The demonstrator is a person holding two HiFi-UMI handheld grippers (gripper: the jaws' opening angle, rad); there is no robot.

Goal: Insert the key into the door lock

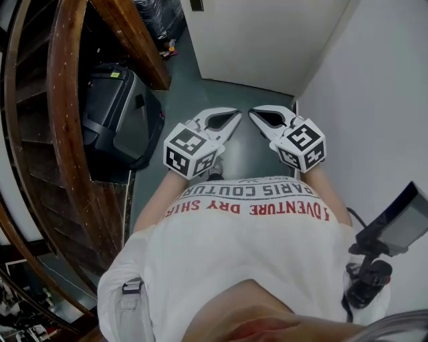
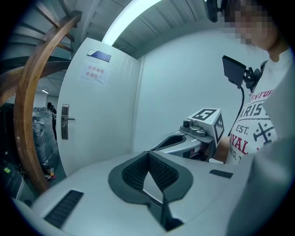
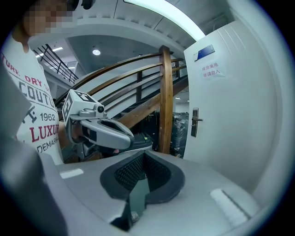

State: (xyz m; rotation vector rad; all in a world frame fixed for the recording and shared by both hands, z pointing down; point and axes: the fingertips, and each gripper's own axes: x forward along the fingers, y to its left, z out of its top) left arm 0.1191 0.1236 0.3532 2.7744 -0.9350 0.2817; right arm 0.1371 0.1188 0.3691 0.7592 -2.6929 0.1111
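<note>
Left gripper (image 2: pixel 148 153): grey jaws were pressed together, empty.
Right gripper (image 3: pixel 144 154): jaws were pressed together; no key could be made out.
White door (image 2: pixel 101 120): silver handle plate (image 2: pixel 64 121) looked tiny, keyhole indistinct.

A curved wooden handrail (image 1: pixel 67 133) sweeps down the left, and a black case (image 1: pixel 120 117) stands on the grey floor (image 1: pixel 180 87) just beside it. A plastic-wrapped bundle (image 1: pixel 157 17) sits farther back. A white wall (image 1: pixel 374 100) runs along the right, and a light strip (image 2: pixel 133 18) glows overhead.
</note>
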